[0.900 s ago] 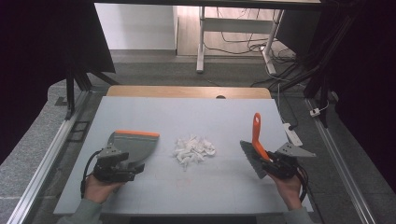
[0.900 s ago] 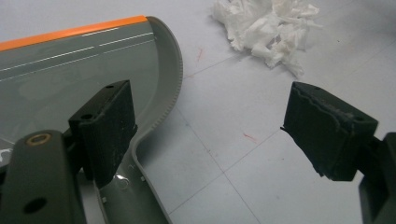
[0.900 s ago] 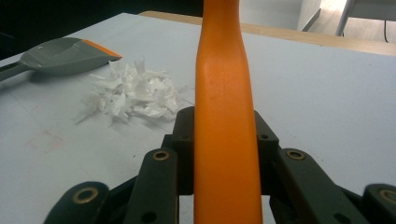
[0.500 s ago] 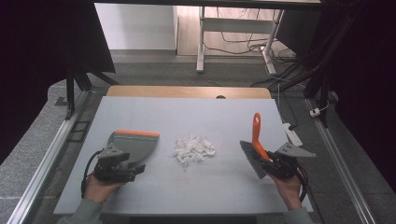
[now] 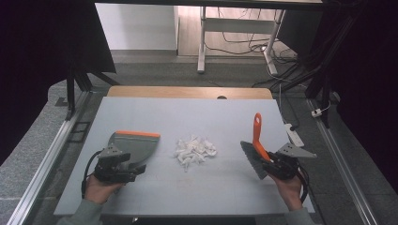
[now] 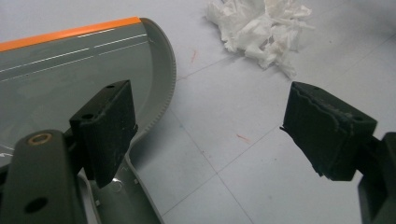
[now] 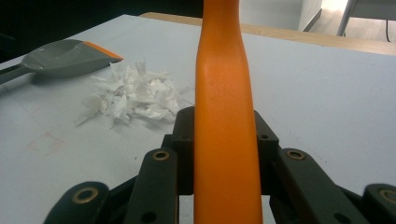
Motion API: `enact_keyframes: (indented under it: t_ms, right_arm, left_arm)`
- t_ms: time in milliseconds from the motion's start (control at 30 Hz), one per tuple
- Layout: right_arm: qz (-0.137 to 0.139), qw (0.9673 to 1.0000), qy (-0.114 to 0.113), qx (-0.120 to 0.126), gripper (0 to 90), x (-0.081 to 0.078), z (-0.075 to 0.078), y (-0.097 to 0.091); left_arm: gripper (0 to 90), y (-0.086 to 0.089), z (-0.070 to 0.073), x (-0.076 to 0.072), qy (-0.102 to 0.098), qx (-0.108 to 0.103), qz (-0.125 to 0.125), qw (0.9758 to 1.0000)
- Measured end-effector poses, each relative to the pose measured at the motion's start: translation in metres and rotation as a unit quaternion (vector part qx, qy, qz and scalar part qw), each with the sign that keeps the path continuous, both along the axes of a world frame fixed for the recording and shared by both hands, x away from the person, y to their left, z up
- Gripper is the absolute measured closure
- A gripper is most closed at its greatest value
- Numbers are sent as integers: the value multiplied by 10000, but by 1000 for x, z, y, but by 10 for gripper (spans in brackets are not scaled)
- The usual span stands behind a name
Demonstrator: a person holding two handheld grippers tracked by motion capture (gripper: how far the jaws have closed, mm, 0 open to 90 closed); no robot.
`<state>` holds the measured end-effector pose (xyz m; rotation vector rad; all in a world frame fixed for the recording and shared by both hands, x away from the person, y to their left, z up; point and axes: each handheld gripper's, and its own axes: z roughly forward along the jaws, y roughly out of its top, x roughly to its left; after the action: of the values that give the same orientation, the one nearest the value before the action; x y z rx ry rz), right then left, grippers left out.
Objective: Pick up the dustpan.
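Paper shreds (image 5: 195, 151) lie in loose white pile at centre of high view, on grey-white table (image 5: 225, 187). Grey dustpan with orange lip (image 5: 133, 144) rests flat, left of pile, near but apart; hand brush with orange handle (image 5: 257, 136) stands right of pile.

For good sweep, we judge: first grasp dustpan handle, press lip to table, then draw brush bristles low toward pan, slowly, so light shreds do not scatter.

Left gripper (image 6: 210, 130): jaws spread wide, grasping nothing; one pad just over dustpan rear. Right gripper (image 7: 224, 144): clenched on brush handle.
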<state>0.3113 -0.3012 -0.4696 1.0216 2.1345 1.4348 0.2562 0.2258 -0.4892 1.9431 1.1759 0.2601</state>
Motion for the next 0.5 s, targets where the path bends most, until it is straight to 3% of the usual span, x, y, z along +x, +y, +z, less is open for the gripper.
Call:
enact_keyframes:
  t_ms: [233, 500]
  right_arm:
    - [1, 10000, 9, -20, 702, 1, 0, 1]
    - [-26, 10000, -14, 15, 702, -3, 0, -4]
  left_arm:
    - [180, -4, 6, 1, -22, 44, -77, 10000]
    - [176, -6, 23, 2, 3, 76, 125, 9999]
